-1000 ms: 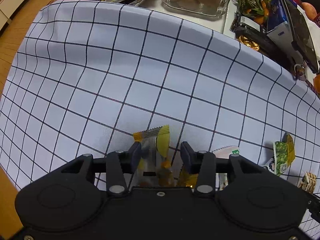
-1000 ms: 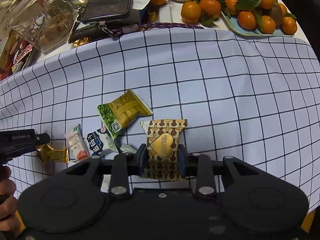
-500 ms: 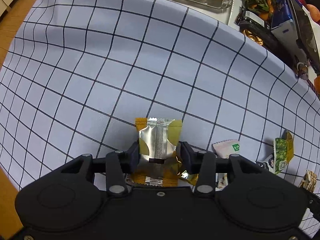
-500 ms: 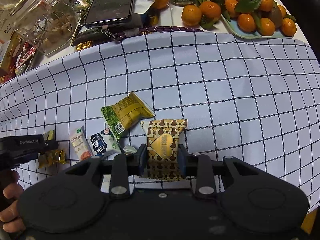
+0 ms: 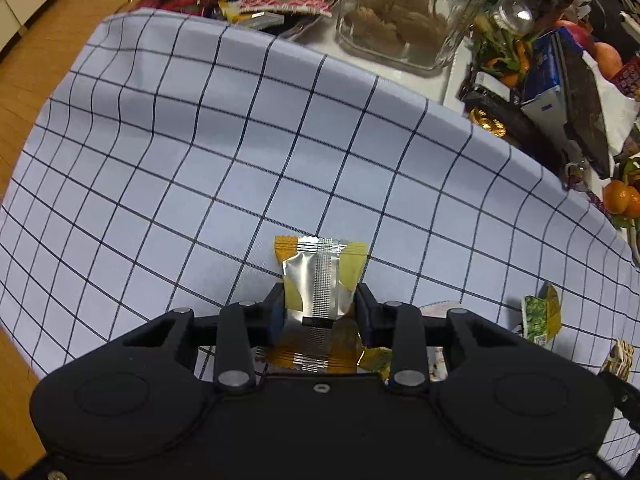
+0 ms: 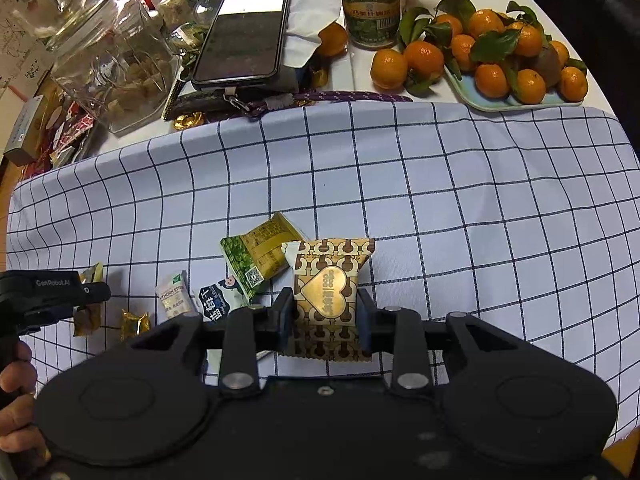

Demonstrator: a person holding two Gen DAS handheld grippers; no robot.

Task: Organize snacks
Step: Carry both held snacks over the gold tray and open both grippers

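While both hands work over the checked cloth [image 6: 460, 184], each pair of tongs has a packet between its pads.

Left tongs [image 5: 320, 310]: closing on a silver-and-yellow packet [image 5: 320, 276], seam side up; the pads press its sides, and its upper end sticks out past them above the cloth.

Right tongs [image 6: 324, 314]: clamped on the brown heart-print packet [image 6: 330, 276], held by its long edges, probably so the flat wrapper does not fold.

Loose snacks: a green-and-yellow packet [image 6: 256, 256], a blue-and-white packet [image 6: 220, 300], a small white packet [image 6: 172, 294] and gold-wrapped sweets [image 6: 134, 320] lie close together on the cloth, just beside the right tongs.

Surface: cluttered beyond the cloth with a glass jar [image 6: 116, 68], a phone [image 6: 244, 36] and mandarins [image 6: 500, 56] on a tray.

Judgement: one packet per hand suggests sorting off the pile onto open cloth.

Risk: slippery foil may slide from the left pads.
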